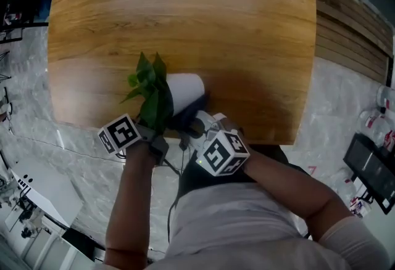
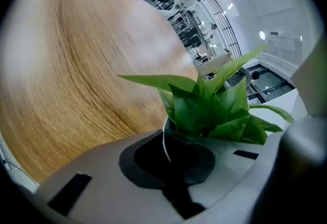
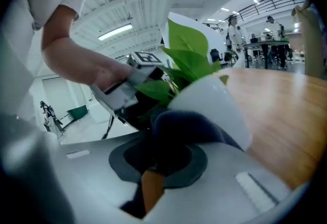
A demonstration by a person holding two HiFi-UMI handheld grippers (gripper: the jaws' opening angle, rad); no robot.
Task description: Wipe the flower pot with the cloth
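A white flower pot (image 1: 186, 89) with a green plant (image 1: 151, 91) is tipped over at the near edge of the round wooden table (image 1: 185, 10), its leaves pointing left. My left gripper (image 1: 162, 138) is shut on the pot's rim (image 2: 164, 138), under the leaves (image 2: 214, 110). My right gripper (image 1: 199, 122) is shut on a dark blue cloth (image 1: 189, 113). In the right gripper view the cloth (image 3: 190, 125) bunches against the pot's white wall (image 3: 217, 99), with the left gripper (image 3: 127, 90) just beyond it. The pot's base is hidden.
The table's near edge runs just under the pot, with grey marbled floor (image 1: 80, 164) below it. Wooden planks (image 1: 352, 34) lie to the right of the table. Dark equipment (image 1: 373, 170) stands on the floor at the right.
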